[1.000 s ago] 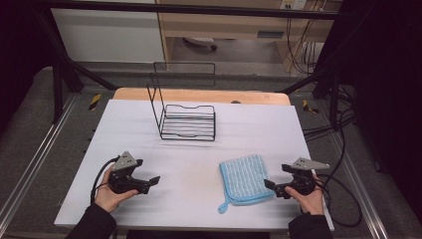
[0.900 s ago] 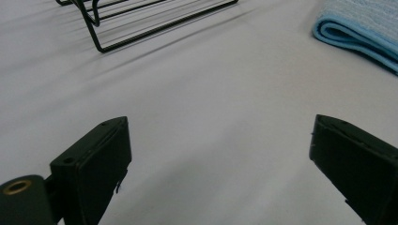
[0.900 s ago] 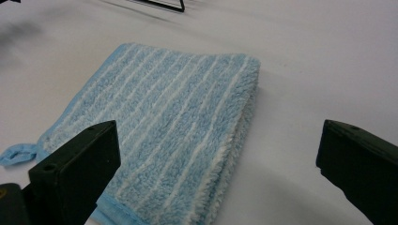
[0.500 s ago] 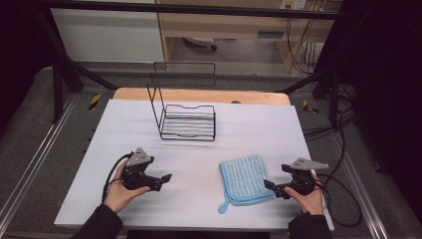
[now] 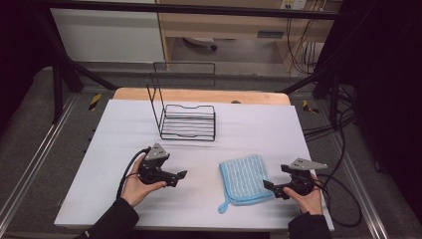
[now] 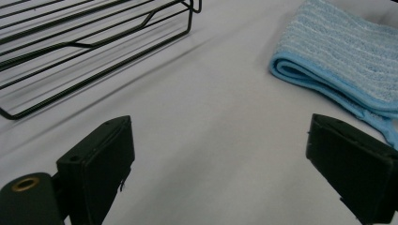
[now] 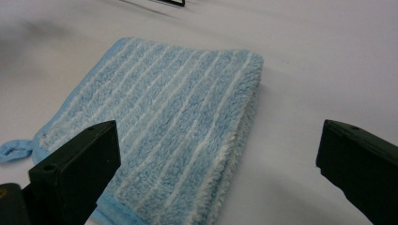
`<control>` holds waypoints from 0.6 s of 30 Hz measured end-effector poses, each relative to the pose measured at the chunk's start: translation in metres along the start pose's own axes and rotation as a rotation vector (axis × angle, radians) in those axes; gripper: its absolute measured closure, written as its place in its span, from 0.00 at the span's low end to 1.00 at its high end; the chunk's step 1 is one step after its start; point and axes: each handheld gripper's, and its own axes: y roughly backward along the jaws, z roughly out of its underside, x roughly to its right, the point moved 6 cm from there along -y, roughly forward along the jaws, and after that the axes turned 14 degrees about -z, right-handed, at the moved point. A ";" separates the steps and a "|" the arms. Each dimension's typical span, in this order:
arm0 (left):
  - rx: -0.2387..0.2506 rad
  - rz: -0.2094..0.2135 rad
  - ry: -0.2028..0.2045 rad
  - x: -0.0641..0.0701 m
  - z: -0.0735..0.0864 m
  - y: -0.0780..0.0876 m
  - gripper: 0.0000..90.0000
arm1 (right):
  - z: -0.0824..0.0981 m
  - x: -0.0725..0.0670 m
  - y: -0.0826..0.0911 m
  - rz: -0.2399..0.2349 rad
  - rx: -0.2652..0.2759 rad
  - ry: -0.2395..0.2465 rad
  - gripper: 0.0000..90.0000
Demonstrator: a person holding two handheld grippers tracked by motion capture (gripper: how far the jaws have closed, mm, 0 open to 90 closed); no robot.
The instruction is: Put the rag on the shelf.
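Observation:
A folded light-blue striped towel (image 5: 244,179) with a small hanging loop lies flat on the white table (image 5: 249,134), right of centre near the front. My right gripper (image 5: 271,189) is at the towel's right edge, open, low over the table. In the right gripper view the towel (image 7: 164,122) lies between and ahead of the spread jaws of the right gripper (image 7: 220,140), partly under the left one. My left gripper (image 5: 178,178) is open left of the towel, pointing toward it with a gap of bare table between. The left gripper (image 6: 220,136) holds nothing; the towel (image 6: 342,51) shows at upper right.
A black wire rack (image 5: 188,122) with a tall back frame stands at the middle back of the table, its base (image 6: 94,47) ahead-left of my left gripper. Cables (image 5: 338,194) trail off the right side. Bare white surface surrounds the towel.
My left gripper has moved right and a little forward, from the front-left area toward the table's middle and the towel. The right gripper and towel have stayed put.

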 end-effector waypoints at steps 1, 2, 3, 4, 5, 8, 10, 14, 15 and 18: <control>-0.001 0.002 -0.001 0.002 -0.002 -0.002 0.09 | 0.000 0.000 0.000 0.000 0.001 0.001 0.01; -0.002 0.005 -0.002 0.004 -0.003 -0.003 0.09 | 0.000 0.000 0.000 0.001 0.001 0.001 0.01; -0.003 0.005 -0.004 0.005 -0.004 -0.005 0.09 | 0.000 0.000 0.000 0.000 0.001 0.001 0.01; -0.004 0.008 -0.005 0.007 -0.006 -0.006 0.09 | 0.000 0.000 0.000 0.001 0.001 0.001 0.01; -0.005 0.010 -0.005 0.009 -0.007 -0.008 0.09 | 0.000 0.000 0.000 0.001 0.001 0.001 0.01; -0.009 0.014 -0.011 0.015 -0.011 -0.013 0.10 | 0.000 0.000 -0.001 0.001 -0.001 0.002 0.01; -0.011 0.019 -0.018 0.019 -0.014 -0.016 0.10 | 0.000 0.000 -0.001 -0.001 -0.002 0.000 0.01; -0.011 0.023 -0.024 0.028 -0.021 -0.024 0.10 | 0.000 0.000 -0.001 -0.001 -0.001 0.002 0.01; -0.013 0.026 -0.024 0.030 -0.022 -0.026 0.10 | 0.000 0.000 -0.001 -0.002 -0.001 0.002 0.01; -0.019 0.029 -0.031 0.037 -0.027 -0.032 0.10 | 0.000 0.000 -0.001 -0.001 -0.001 0.000 0.01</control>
